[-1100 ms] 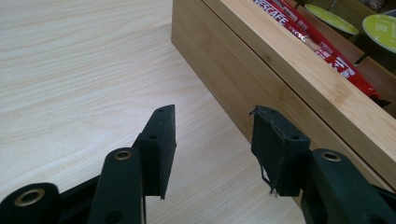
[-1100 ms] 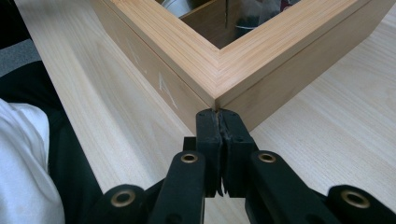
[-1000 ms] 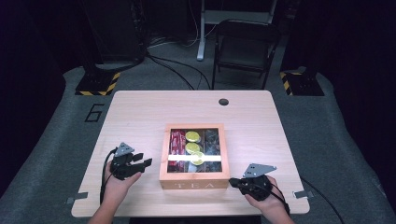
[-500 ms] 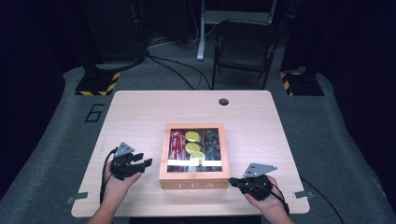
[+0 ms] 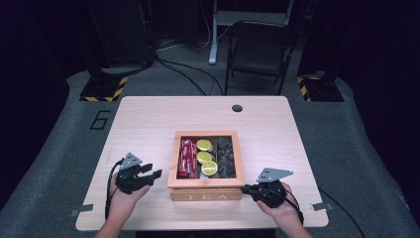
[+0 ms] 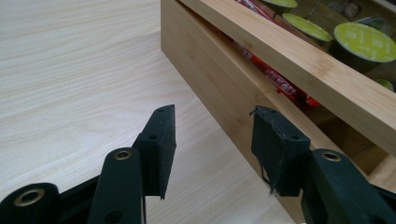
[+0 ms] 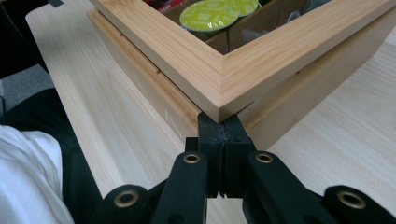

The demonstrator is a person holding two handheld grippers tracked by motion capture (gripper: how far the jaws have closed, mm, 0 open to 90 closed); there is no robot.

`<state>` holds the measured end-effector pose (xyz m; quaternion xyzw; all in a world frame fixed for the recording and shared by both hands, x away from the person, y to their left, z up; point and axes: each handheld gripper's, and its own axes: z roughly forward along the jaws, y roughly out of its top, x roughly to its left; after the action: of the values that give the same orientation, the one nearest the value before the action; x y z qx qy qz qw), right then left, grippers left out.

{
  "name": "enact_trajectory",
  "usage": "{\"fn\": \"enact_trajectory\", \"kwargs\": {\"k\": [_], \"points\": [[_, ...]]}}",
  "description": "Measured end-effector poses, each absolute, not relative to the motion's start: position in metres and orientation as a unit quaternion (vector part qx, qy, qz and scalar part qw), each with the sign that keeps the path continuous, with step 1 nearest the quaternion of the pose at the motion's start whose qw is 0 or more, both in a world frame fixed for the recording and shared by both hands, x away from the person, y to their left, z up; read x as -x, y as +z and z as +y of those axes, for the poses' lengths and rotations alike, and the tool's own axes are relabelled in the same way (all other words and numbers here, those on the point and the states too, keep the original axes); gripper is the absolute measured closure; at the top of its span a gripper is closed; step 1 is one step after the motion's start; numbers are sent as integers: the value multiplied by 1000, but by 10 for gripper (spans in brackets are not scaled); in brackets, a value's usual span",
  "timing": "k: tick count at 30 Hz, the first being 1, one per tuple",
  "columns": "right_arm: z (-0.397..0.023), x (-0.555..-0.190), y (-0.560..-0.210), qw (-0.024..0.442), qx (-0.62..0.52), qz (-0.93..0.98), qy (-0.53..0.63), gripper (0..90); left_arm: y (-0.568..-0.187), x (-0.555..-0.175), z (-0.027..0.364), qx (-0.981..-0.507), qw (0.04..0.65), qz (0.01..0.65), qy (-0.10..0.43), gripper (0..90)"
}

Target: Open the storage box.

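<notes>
Nothing has visibly shifted since the earlier high-view frames: both hands sit where they were, and the wooden tea box (image 5: 206,166) stays at the table's (image 5: 148,119) near-centre, its front face lettered TEA toward the person.

Right gripper (image 5: 246,189): jaws clenched together, nothing between them. In the right gripper view the closed tips (image 7: 219,133) are tucked right under the near right corner of the lid frame (image 7: 224,88), at the seam between lid and box body. The lid looks slightly lifted there, a thin gap showing along the seam.

Left gripper (image 5: 154,172): jaws parted about halfway, holding nothing. In the left gripper view it (image 6: 212,140) points along the box's left wall (image 6: 210,60), just beside it, not touching.

Contents seen through the lid: red sachets (image 5: 187,158) in the left compartment, green-topped capsules (image 5: 205,157) in the middle, dark items on the right.

Judgement: the key relation is corner-over-tips. The lid edge lies directly above and ahead of the right gripper, so an upward pry would swing the lid back. The right hand is the one at the seam; the left could steady the body.
</notes>
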<state>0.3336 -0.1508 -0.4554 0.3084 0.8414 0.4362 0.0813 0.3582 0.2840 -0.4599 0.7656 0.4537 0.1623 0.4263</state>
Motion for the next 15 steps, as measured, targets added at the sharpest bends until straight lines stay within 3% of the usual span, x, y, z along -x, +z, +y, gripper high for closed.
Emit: {"fn": "enact_trajectory", "kwargs": {"k": [15], "points": [[-147, -343, -448, 63, -309, 833, 455, 883, -444, -324, 266, -781, 450, 403, 159, 531]]}}
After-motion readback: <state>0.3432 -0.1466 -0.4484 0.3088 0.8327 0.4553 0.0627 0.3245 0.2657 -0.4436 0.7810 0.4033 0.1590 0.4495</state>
